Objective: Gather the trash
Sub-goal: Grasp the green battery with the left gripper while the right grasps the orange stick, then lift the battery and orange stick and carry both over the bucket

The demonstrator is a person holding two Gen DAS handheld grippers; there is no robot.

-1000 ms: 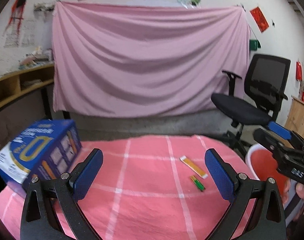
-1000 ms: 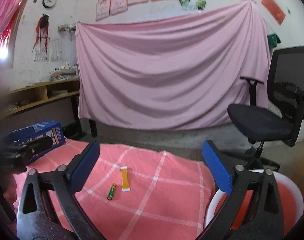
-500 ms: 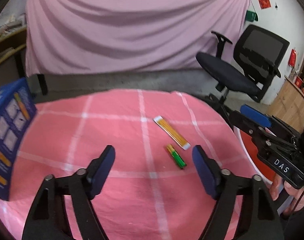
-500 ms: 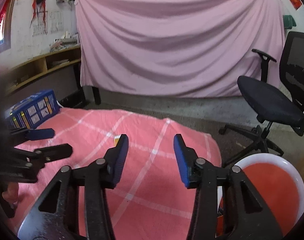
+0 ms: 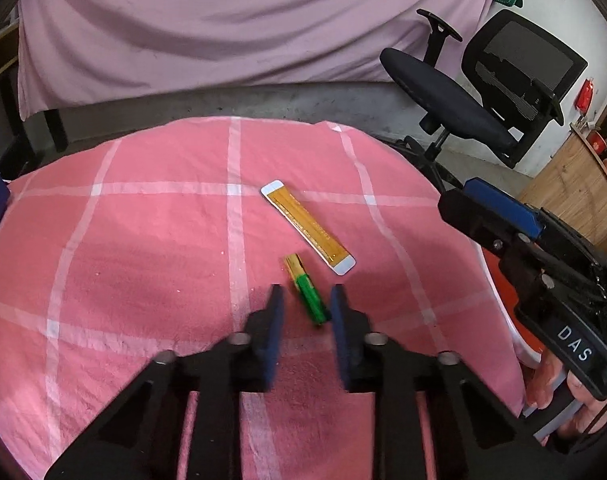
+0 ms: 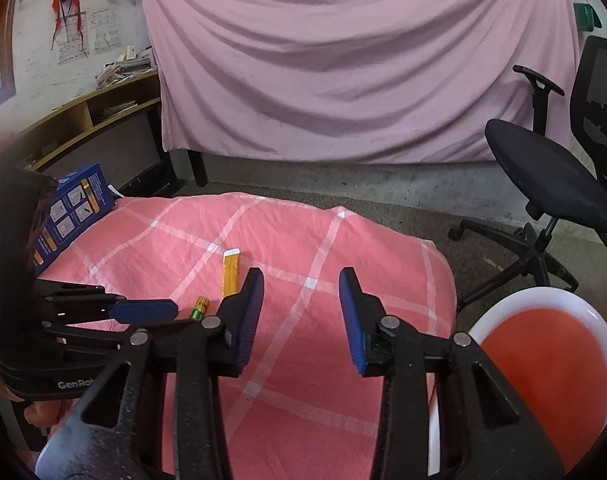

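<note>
A green and yellow battery (image 5: pixel 306 289) lies on the pink checked cloth (image 5: pixel 143 248). An orange sachet (image 5: pixel 308 227) lies just beyond it. My left gripper (image 5: pixel 303 300) is low over the cloth, its jaws narrowed and standing on either side of the battery's near end, not closed on it. In the right wrist view the battery (image 6: pixel 199 307) and the sachet (image 6: pixel 231 272) lie to the left of my right gripper (image 6: pixel 301 296), which is open and empty above the cloth. A red bin with a white rim (image 6: pixel 543 368) stands at the right.
A blue box (image 6: pixel 73 210) sits at the cloth's left edge. A black office chair (image 5: pixel 483 92) stands at the right on the grey floor. A pink sheet (image 6: pixel 343 60) hangs at the back. Wooden shelves (image 6: pixel 83 116) run along the left wall.
My left gripper has dropped forward to the battery and its jaws have narrowed around it. My right gripper narrowed, then opened a little, and tilted down toward the cloth.
</note>
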